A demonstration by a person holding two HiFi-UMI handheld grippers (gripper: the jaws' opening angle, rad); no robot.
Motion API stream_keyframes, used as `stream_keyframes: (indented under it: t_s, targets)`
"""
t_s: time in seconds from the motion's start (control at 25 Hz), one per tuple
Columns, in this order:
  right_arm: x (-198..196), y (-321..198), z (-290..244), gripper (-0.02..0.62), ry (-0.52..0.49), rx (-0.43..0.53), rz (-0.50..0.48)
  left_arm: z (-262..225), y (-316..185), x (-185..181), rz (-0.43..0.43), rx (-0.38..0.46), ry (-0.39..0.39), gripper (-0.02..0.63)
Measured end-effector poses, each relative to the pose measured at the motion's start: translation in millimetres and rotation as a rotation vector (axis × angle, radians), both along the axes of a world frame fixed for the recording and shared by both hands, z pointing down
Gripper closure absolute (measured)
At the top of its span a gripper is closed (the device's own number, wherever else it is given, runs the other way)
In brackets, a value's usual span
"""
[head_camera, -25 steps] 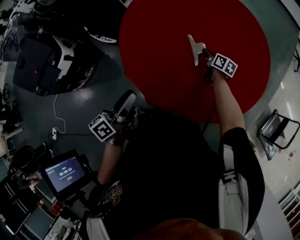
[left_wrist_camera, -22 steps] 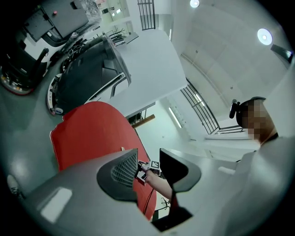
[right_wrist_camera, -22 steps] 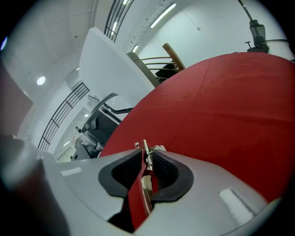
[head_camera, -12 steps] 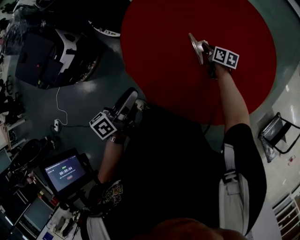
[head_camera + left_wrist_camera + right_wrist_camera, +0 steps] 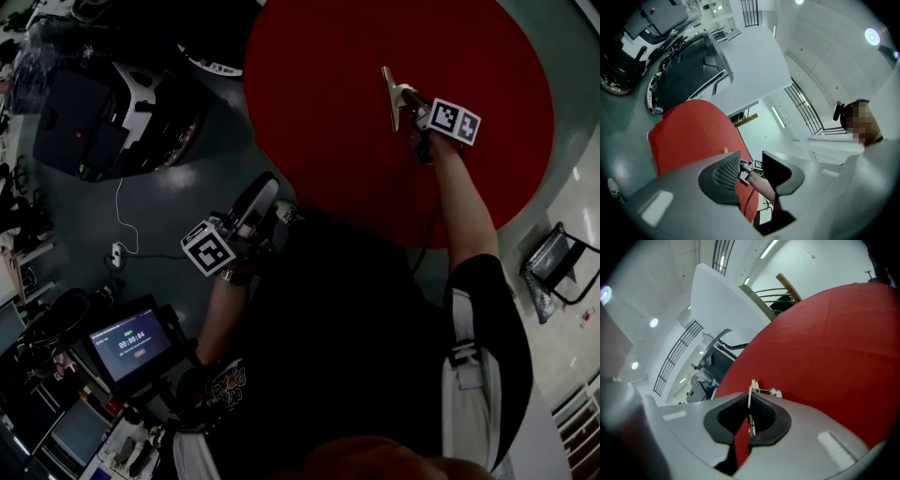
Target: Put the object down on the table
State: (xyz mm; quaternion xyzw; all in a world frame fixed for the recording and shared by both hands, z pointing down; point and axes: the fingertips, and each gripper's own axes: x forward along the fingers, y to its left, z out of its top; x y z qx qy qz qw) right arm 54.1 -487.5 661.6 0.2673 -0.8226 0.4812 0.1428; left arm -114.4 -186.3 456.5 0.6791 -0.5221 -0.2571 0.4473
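In the head view my right gripper (image 5: pixel 407 99) is held out over the round red table (image 5: pixel 328 122), shut on a thin pale flat piece (image 5: pixel 389 94) that stands on edge above the cloth. The right gripper view shows that piece (image 5: pixel 751 390) edge-on, clamped between the black pads of my right gripper (image 5: pixel 749 416), with the red table (image 5: pixel 825 348) spread out beyond it. My left gripper (image 5: pixel 255 202) hangs close to my body off the table's near edge. In the left gripper view my left gripper (image 5: pixel 751 171) is open with nothing between its jaws.
Black equipment (image 5: pixel 103 112) stands on the grey floor to the left of the table. A screen with a timer (image 5: pixel 131 342) sits at lower left, and a white cable (image 5: pixel 117 225) trails on the floor. A black folding frame (image 5: pixel 553 272) stands at the right.
The right gripper has stayed over the red table with the flat piece, which only tilted slightly. The left gripper has hardly moved.
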Motion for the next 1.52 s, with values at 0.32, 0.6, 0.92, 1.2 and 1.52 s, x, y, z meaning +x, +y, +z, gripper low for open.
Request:
stream_keyframes:
  t_s: [0.32,0.6,0.92,1.2,1.52]
  targets:
    - [-11,55,-98,0.584,-0.313,0.012,0.054,2,1,0,0.041,0.015,0.013,0.449]
    - [-66,158,-241,0.584,-0.531,0.116,-0.096,-25,-32,-4,0.171,0.098,0.022,0.449]
    - [-120,260,-309,0.584,-0.592,0.183,-0.142,-79,-29,-10,0.318,0.28,0.063,0.443]
    - [-169,319,-309,0.584,-0.537,0.178,-0.111,-94,7,-33,0.427,0.342,0.195,0.438]
    - [-190,362,-311,0.583,-0.491,0.268,-0.02,-99,43,-49,0.524,0.398,0.284,0.456]
